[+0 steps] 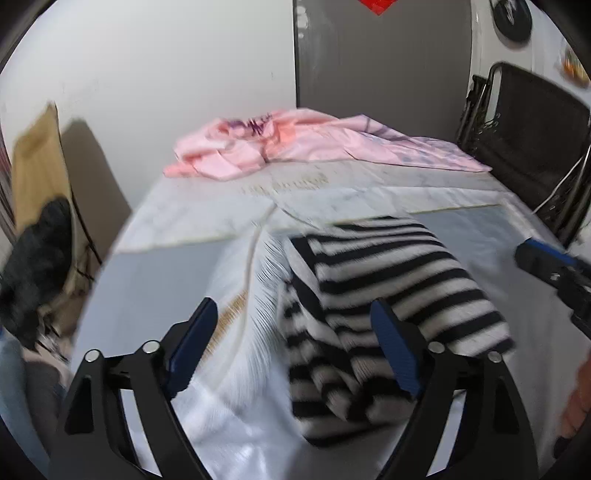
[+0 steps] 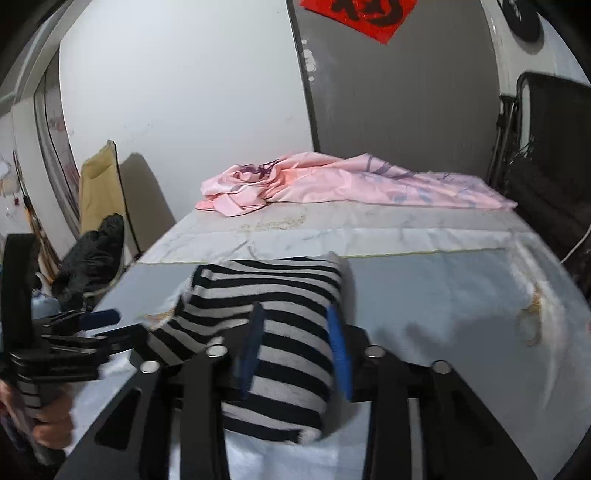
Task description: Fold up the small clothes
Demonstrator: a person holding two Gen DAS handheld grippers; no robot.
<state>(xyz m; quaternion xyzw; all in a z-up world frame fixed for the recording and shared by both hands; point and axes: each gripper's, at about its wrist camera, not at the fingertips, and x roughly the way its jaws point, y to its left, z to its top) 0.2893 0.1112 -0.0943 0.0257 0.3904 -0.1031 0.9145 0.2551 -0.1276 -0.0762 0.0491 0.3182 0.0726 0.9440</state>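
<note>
left gripper (image 1: 295, 328) wide open, nothing between the pads; it hangs above the near end of the striped top (image 1: 388, 295), not touching it as far as I can tell; left fingers (image 1: 195, 343) blue-padded, one over the white cloth (image 1: 229, 369), the other over the stripes

right gripper (image 2: 295, 339) partly closed around a fold of the striped top; both blue pads sit against the fabric, which bulges between and below them, so it looks gripped; motion blur on the pads, contact not fully certain

striped top: black and white, bunched and half folded on the near part of the table (image 1: 155, 266), lying on the white cloth; one part drapes toward the left gripper, the bulk rises into the right gripper

in the right wrist view the left gripper shows at the far left edge, with a hand (image 2: 48, 417) on its handle; in the left wrist view the right gripper's tip (image 1: 546, 262) shows at the right edge, apart from the top

pink garment (image 1: 295, 144) crumpled at the far end of the table, well apart from the striped top; black folding chair (image 1: 532, 140) beside the far right corner; tan chair (image 2: 99, 184) with a black bundle (image 2: 92, 254) left of the table; red paper (image 2: 369, 14) on the grey wall
</note>
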